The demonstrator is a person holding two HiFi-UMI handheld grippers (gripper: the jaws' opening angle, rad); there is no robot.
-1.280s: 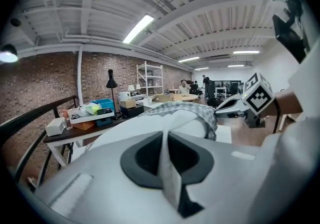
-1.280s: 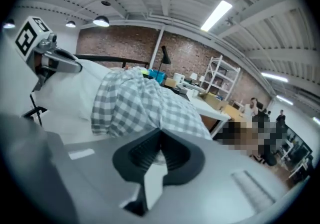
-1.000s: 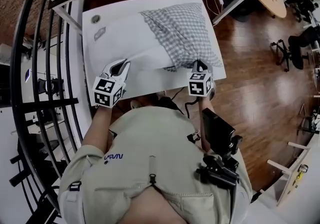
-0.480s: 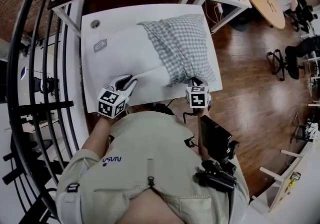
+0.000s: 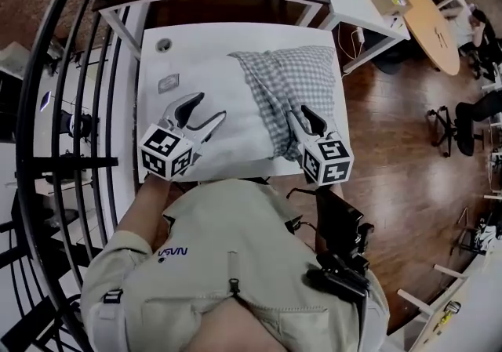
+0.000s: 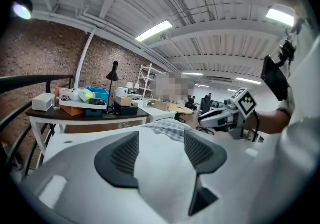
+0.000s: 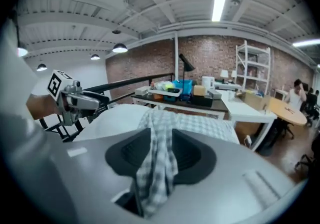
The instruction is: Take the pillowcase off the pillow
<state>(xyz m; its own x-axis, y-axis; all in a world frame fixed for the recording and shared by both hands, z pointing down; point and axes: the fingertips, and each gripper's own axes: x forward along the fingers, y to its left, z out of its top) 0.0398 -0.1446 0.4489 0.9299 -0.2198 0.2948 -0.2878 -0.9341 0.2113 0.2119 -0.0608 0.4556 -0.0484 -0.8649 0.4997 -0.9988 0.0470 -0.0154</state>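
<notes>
Grey-checked cotton pillowcase (image 5: 302,85) is lying bunched over the right end of the plump white pillow (image 5: 208,76); left gripper (image 5: 209,106) and right gripper (image 5: 301,114), jaws having just been opening and now spread, are loosely straddling pillow edge and pillowcase fold, probably letting go to regrip.

Before you, pillowcase (image 5: 302,80) of thin woven cloth, matt and creased, pillow (image 5: 212,76) of plain white cloth, smooth, counter (image 5: 153,68) with a matt white top, floor (image 5: 392,131) to your right of brown wood planks with a glossy sheen, far wall (image 7: 150,61) of brick, rough and dull.

Pillowcase (image 5: 294,88) over right half of pillow (image 5: 220,76), on table (image 5: 149,99).
</notes>
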